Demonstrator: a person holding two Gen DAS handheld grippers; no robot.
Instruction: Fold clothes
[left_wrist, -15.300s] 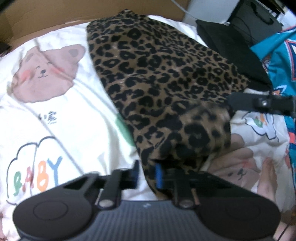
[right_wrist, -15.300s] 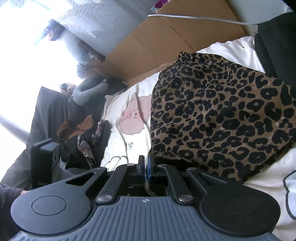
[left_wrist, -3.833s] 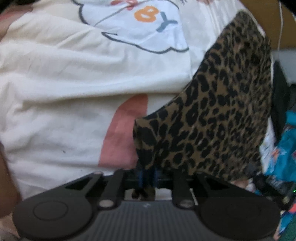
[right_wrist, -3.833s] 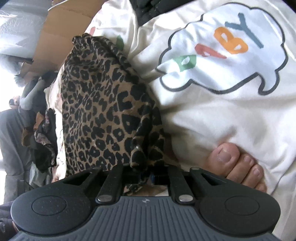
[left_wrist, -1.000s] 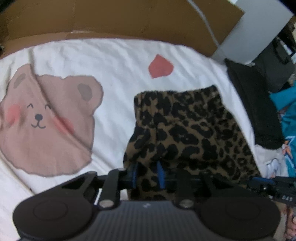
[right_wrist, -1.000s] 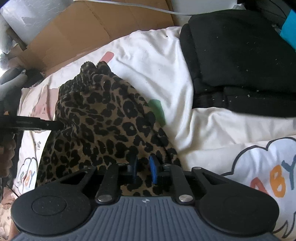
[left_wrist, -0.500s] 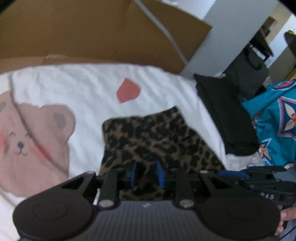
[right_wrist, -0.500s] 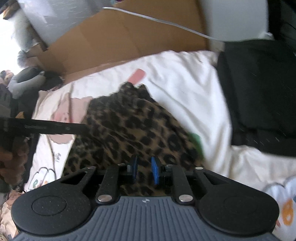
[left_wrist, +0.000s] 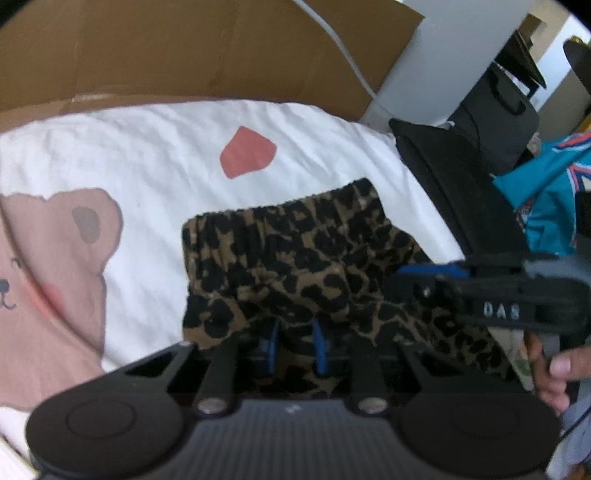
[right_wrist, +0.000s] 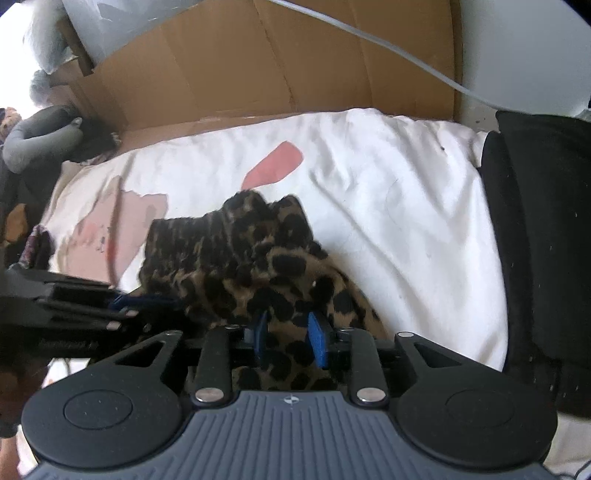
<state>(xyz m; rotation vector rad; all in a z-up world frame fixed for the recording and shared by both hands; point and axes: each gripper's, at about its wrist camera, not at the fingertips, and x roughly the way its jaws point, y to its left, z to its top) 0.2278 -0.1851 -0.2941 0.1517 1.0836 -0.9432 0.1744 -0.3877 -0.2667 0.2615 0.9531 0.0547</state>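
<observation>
A leopard-print garment (left_wrist: 295, 251) lies folded on the white printed bedsheet (left_wrist: 147, 147), its elastic waistband at the far edge. My left gripper (left_wrist: 295, 347) has a thick near fold of it between the blue pads, and its jaws are closing on that fold. The right gripper (left_wrist: 424, 273) comes in from the right over the garment's right side. In the right wrist view the garment (right_wrist: 236, 258) is bunched up. My right gripper (right_wrist: 288, 339) has cloth between its pads and its jaws are opening. The left gripper (right_wrist: 147, 301) reaches in from the left.
A cardboard wall (left_wrist: 184, 48) with a grey cable stands behind the bed. A black garment (right_wrist: 535, 221) lies at the right edge, and a teal one (left_wrist: 546, 199) is beyond it. A person's hand (left_wrist: 554, 369) grips the right tool.
Both grippers moved toward the waistband with the near fold, so less of the garment shows. The right gripper's pads now stand wider apart. The right tool has come closer to the left.
</observation>
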